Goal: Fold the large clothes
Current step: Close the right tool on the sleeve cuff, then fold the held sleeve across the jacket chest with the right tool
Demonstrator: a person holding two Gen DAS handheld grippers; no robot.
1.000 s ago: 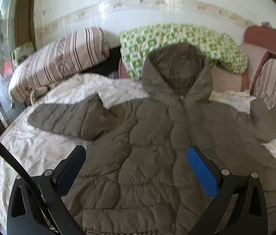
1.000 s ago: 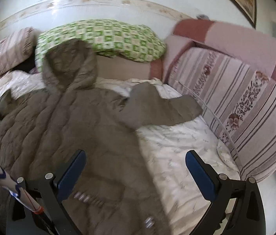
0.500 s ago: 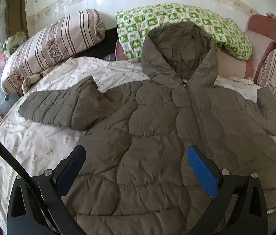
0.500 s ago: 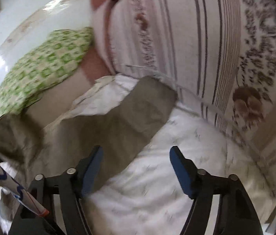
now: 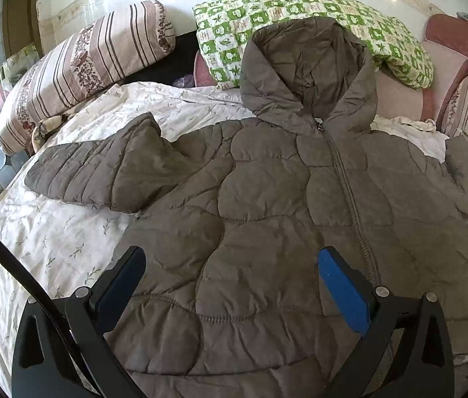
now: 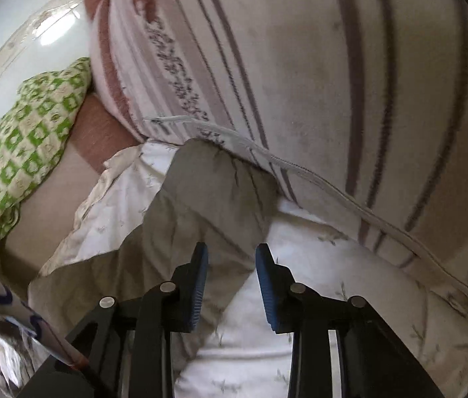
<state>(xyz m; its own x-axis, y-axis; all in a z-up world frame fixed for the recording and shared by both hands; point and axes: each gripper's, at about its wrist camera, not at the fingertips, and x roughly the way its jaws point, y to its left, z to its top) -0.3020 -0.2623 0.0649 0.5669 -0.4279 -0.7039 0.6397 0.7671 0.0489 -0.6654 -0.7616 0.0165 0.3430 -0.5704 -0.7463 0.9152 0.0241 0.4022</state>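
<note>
A brown quilted hooded jacket lies front up and zipped on the bed, sleeves spread out, hood resting on a green quilt. My left gripper hovers open over the jacket's lower body, nothing between its blue pads. In the right wrist view, the jacket's right sleeve ends against a striped cushion. My right gripper is low over that sleeve's end with its jaws closing. The sleeve's edge lies between the pads, and a gap still shows on both sides.
A white floral sheet covers the bed. A striped bolster and green checked quilt lie at the head. The striped cushion walls in the right side, close to the right gripper. A black cable crosses the left view.
The right gripper swung right and down from over the jacket body to the sleeve end, rolling, and its jaws narrowed a lot. The left gripper sank slightly toward the jacket.
</note>
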